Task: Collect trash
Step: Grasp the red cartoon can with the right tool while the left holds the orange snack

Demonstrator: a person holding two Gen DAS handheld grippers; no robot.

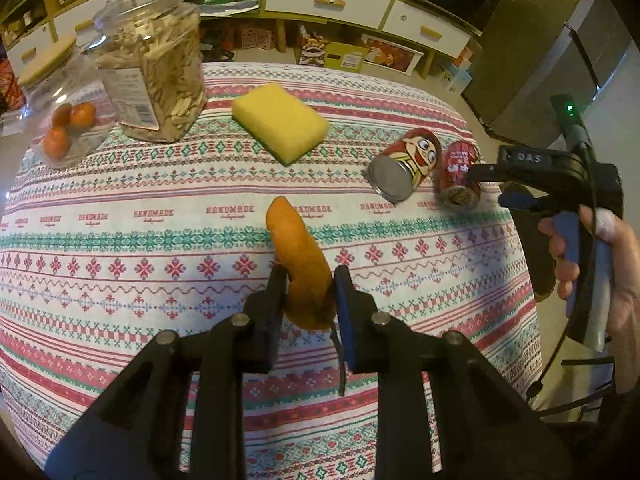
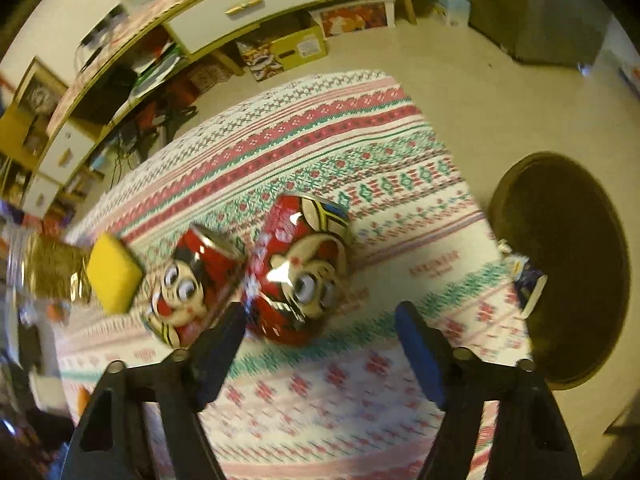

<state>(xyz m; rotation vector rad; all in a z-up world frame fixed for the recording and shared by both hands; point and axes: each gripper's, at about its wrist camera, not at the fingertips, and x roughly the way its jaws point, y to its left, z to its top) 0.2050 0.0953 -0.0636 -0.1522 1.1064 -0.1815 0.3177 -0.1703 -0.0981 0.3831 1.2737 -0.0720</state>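
1. Surface: a round table [image 1: 120, 264] carries a woven-pattern cloth in red, green and white bands; a floor and a low drawer unit [image 1: 328, 0] lie beyond it. A dark round bin [image 2: 560, 268], as it appears, stands on the floor off the table edge, to the right of the right jaws.
2. Left gripper [image 1: 310, 292]: jaws clamped on an orange peel-like scrap [image 1: 302, 264]. The scrap is curved, matte and soft-looking. Its long axis runs forward, away from the jaws, with the tip rising clear of the cloth.
3. Right gripper [image 2: 320, 344]: jaws apart, with nothing between them. The near can [image 2: 300, 276] lies just ahead, left of the jaw centreline, close to the left finger [image 2: 216, 344].
4. The far can [image 2: 188, 284] lies touching or just beside the near can, further left, outside the jaw gap.
5. Both cans are glossy printed metal cylinders lying on their sides. The long axes run obliquely, away and to the right. Expect rolling if they are nudged.
6. Judgement: the right hand is nearer the cans. The coming move requires a leftward shift to centre the near can.
7. Further off: a yellow sponge [image 1: 280, 122], porous and block-shaped, then a filled clear jar [image 1: 154, 64].
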